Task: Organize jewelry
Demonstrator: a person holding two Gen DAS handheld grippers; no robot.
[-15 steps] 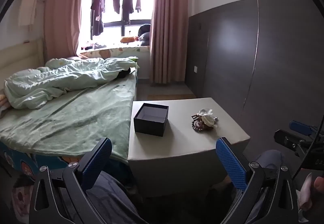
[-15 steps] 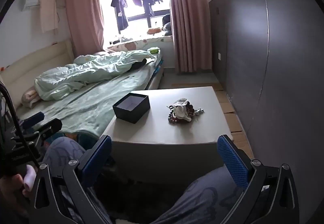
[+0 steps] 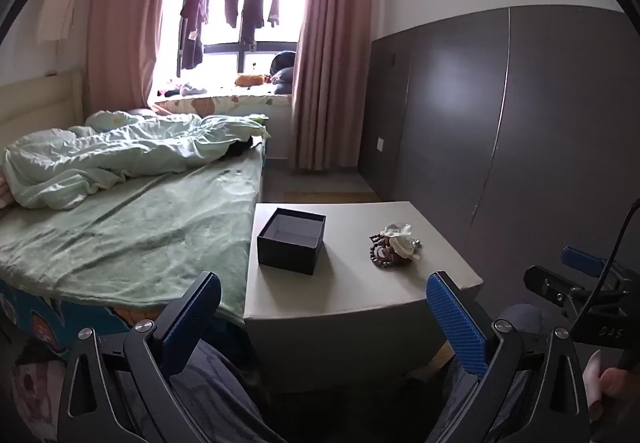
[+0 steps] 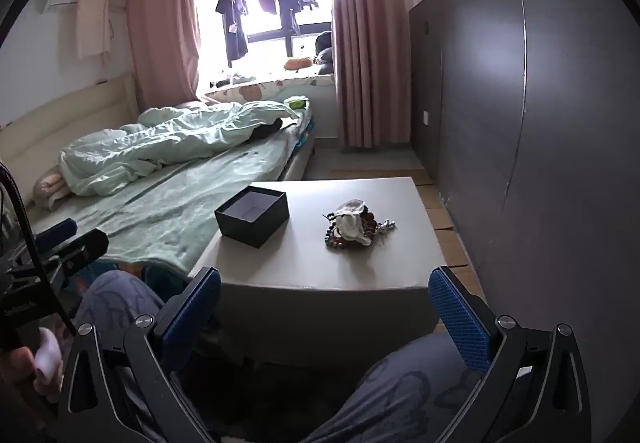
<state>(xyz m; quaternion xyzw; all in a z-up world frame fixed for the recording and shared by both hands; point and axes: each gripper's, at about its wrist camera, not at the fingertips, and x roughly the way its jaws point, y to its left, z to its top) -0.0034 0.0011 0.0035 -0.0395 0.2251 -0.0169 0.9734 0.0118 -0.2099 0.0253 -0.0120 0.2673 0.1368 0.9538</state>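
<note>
A bed (image 3: 132, 227) with green sheets stands against the pale worktop (image 3: 360, 291). On the worktop sit an open dark box (image 3: 291, 241) and, well apart to its right, a jewelry pile (image 3: 394, 245). The left gripper (image 3: 323, 317) and right gripper (image 4: 325, 313) hang short of the worktop, jaws wide apart and empty.

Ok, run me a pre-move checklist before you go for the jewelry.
1. Left gripper fingers spread, nothing held: ok.
2. Right gripper fingers spread, nothing held: ok.
3. Dark square cardboard box lidless, upright: ok.
4. Box contents: looks bare, far corner hidden: cannot tell.
5. Tangled heap of brown bead bracelets and white flower piece apart from box, on pale low table: ok.
6. Pieces separable: cannot tell.
</note>
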